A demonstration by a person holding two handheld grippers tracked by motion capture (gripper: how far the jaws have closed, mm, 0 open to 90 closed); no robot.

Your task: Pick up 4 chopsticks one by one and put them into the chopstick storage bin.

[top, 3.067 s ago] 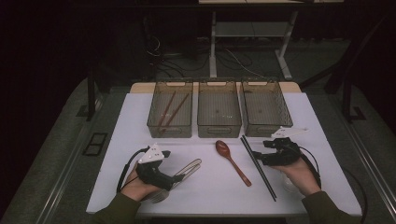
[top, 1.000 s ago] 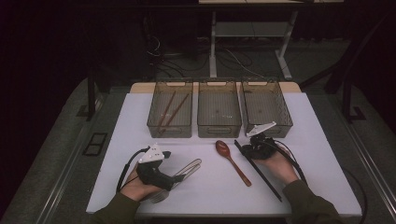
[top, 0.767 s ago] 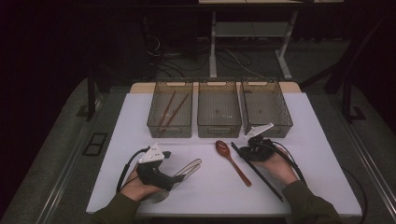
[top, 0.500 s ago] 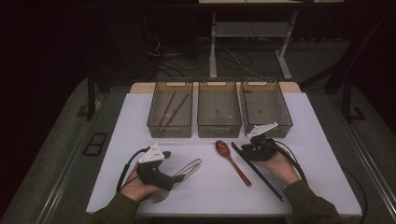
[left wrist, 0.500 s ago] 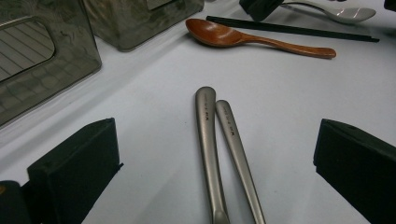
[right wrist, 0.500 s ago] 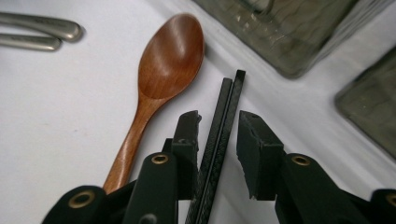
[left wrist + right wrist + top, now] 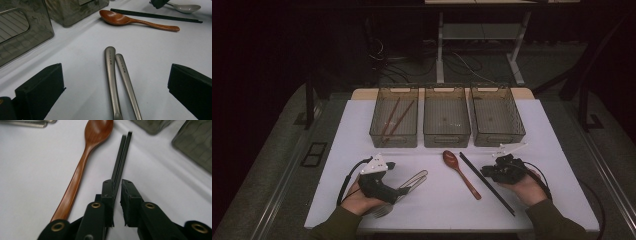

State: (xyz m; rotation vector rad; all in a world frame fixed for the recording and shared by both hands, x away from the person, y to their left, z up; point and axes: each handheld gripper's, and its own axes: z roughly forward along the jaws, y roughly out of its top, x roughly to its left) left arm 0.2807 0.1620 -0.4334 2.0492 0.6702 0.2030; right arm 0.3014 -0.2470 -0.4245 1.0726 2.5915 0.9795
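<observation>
A pair of black chopsticks [image 7: 473, 168] [image 7: 122, 155] lies slantwise on the white table, right of a brown wooden spoon [image 7: 460, 172] [image 7: 82, 167]. My right gripper [image 7: 487, 173] [image 7: 117, 183] points along the chopsticks. Its jaws have just been closing, and they stand almost together with the chopsticks pinched between the tips. My left gripper [image 7: 400, 190] [image 7: 115, 82] rests at the front left, wide open. Two grey metal utensil handles [image 7: 117, 75] [image 7: 414, 179] lie between its jaws, touching neither. The wooden spoon [image 7: 135, 20] and chopsticks [image 7: 155, 15] lie beyond them.
Three clear bins stand in a row at the back: left bin [image 7: 394, 139] holding two brown chopsticks [image 7: 393, 119], middle bin [image 7: 447, 140], right bin [image 7: 498, 139]. A white spoon [image 7: 512, 147] [image 7: 186, 8] lies in front of the right bin.
My right hand came in from the right to the chopsticks' far end, then slid back along them toward their middle. Its jaws narrowed. The left hand kept still.
</observation>
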